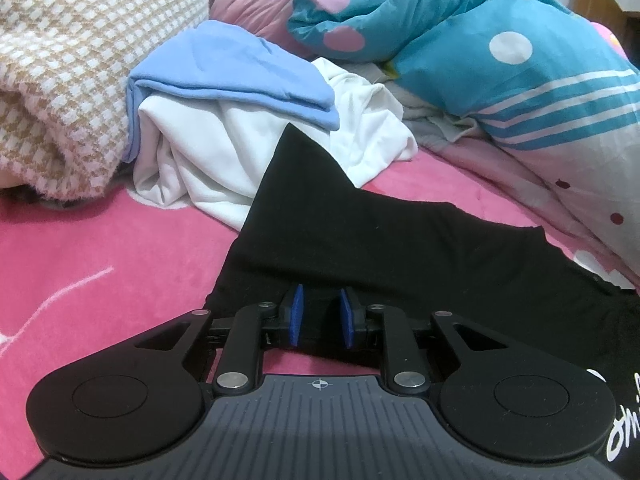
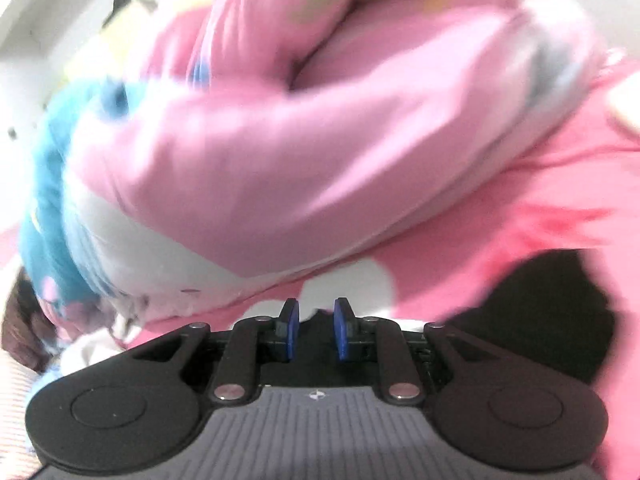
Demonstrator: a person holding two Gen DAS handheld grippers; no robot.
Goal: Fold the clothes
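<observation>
Left wrist: my left tongs (image 1: pixel 321 322) grip black garment (image 1: pixel 360 240); right tongs (image 2: pixel 316 330) likewise. I'd keep the edge taut.

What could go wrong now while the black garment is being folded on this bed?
1. The left gripper pinches only a small bunch of the black garment; a pull could slip it out.
2. The garment's far corner overlaps the white garment under the folded blue one; dragging it may upset that pile.
</observation>
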